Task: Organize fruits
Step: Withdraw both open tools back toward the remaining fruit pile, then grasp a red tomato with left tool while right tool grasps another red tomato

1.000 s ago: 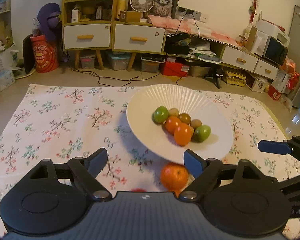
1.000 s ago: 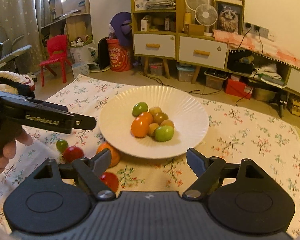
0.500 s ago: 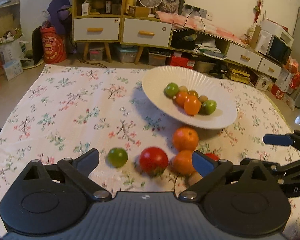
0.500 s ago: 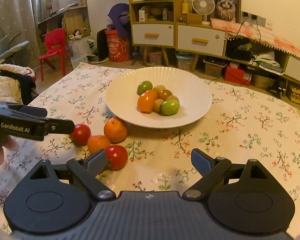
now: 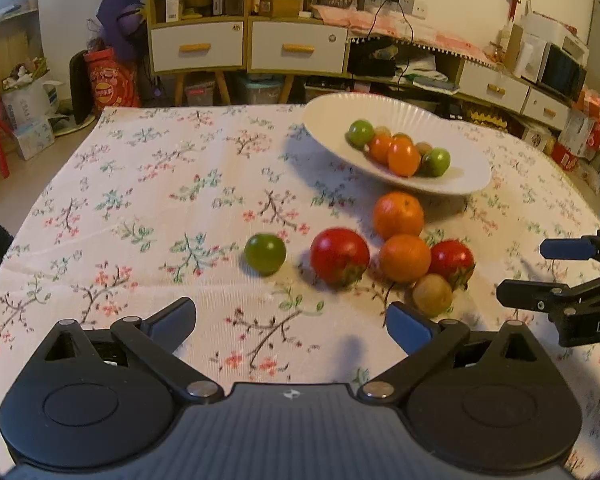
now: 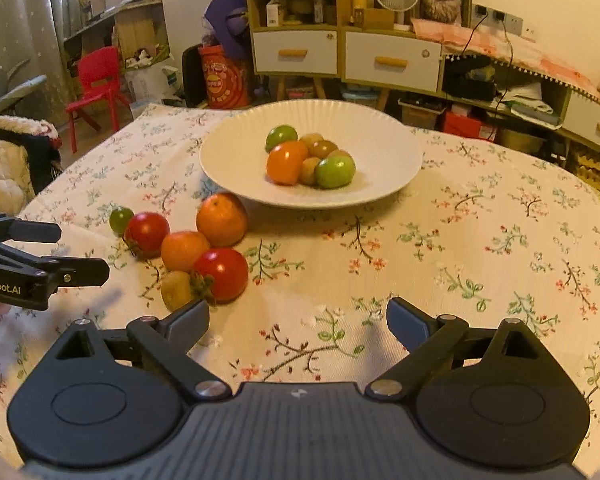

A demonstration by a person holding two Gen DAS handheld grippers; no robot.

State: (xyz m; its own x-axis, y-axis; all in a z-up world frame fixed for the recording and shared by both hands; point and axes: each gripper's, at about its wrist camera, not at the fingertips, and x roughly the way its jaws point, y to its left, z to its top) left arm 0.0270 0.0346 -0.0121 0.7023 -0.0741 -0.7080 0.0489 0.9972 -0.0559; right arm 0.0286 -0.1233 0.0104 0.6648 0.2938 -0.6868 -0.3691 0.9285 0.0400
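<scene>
Broadly, a floral-clothed worktop (image 5: 148, 200) carries a white plate (image 6: 380, 152) heaped with fruit. Beside its near rim lie two oranges (image 5: 398, 216), two tomatoes (image 5: 339, 256), a kiwi (image 5: 433, 294) and a green fruit (image 5: 265, 253). Both the left gripper (image 5: 292, 320) and right gripper (image 6: 298, 318) hover with fingers spread wide, just opened further, nothing between them.

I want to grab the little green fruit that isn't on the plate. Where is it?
The loose green fruit lies on the flowered tablecloth, at the left end of the fruit group, beside a red tomato.
</scene>
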